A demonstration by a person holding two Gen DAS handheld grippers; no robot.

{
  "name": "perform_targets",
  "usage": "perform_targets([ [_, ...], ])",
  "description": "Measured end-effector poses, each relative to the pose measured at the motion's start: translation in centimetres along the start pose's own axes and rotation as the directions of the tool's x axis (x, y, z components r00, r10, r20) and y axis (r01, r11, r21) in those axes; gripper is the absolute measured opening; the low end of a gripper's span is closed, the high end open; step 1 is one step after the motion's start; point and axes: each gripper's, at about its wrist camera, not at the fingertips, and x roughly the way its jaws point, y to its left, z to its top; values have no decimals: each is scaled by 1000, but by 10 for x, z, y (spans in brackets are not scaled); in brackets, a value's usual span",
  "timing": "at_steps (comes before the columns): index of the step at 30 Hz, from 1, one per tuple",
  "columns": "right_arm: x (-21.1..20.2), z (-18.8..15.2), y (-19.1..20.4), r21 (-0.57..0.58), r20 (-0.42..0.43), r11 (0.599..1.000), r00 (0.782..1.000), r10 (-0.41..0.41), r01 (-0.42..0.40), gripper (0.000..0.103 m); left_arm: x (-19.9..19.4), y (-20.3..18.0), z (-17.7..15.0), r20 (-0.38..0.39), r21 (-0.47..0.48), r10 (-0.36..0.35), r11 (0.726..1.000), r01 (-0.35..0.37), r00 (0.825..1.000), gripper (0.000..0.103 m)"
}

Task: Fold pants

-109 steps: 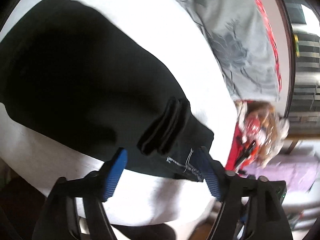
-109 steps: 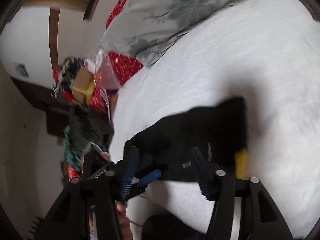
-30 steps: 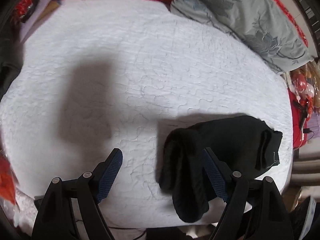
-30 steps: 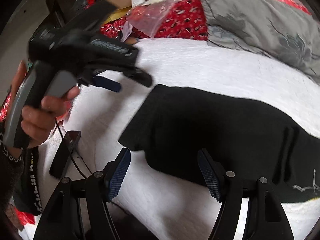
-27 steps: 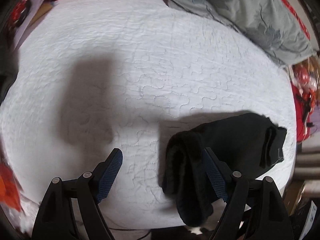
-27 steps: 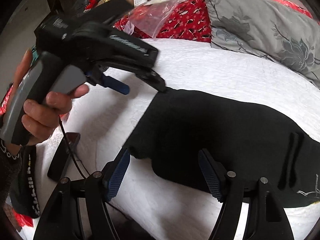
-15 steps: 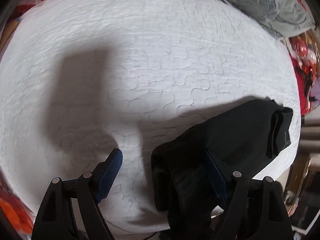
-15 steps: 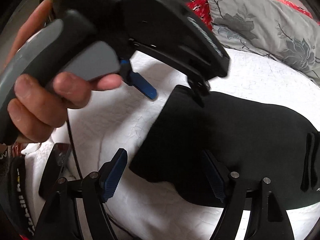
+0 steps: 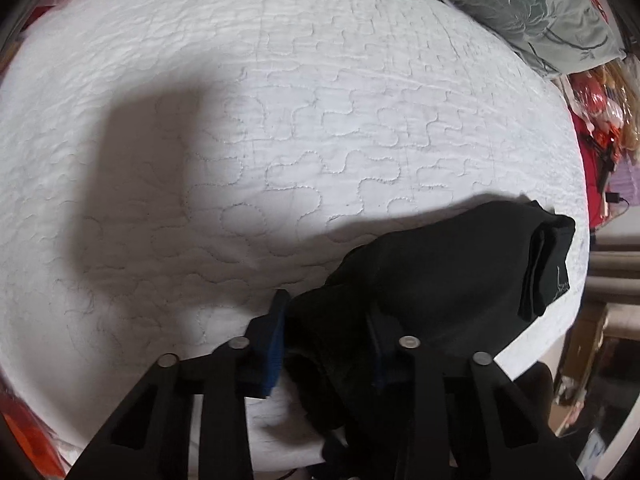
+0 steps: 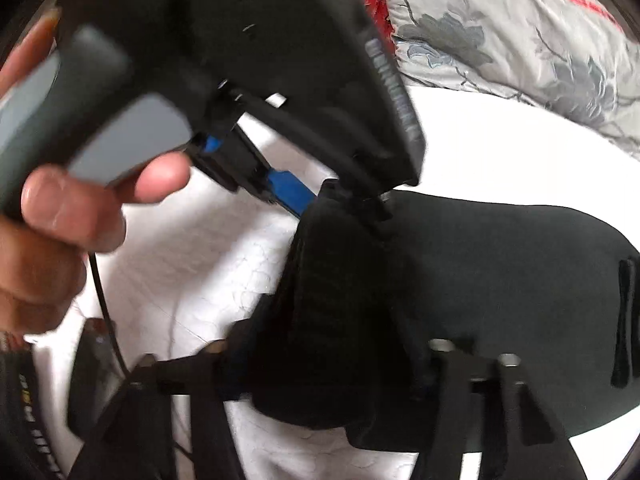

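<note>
The black pants [image 9: 440,280] lie folded on the white quilted bed [image 9: 280,120], near its front right edge. My left gripper [image 9: 326,336] is shut on the near end of the pants, the blue pads pressing into the bunched cloth. In the right wrist view the pants [image 10: 500,280] fill the middle, and my right gripper [image 10: 328,364] is closed on their near left edge. The left gripper [image 10: 320,196] also shows there from the side, held in a hand, pinching the far corner of the same end.
A grey flowered pillow [image 9: 540,12] lies at the bed's far right, also in the right wrist view [image 10: 520,40]. Red clutter [image 9: 596,128] stands beyond the bed's right edge. A dark phone-like object [image 10: 92,364] and a cable lie on the bed at the left.
Both grippers have closed from open onto the near end of the pants. The left gripper moved in close to the right one and the cloth end has bunched up.
</note>
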Motion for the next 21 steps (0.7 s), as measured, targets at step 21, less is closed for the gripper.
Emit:
perform_targets([
  [21, -91, 8, -146, 321, 124, 905, 960, 251, -278, 31, -45, -131, -10, 56, -94, -47, 994, 52, 997, 27],
])
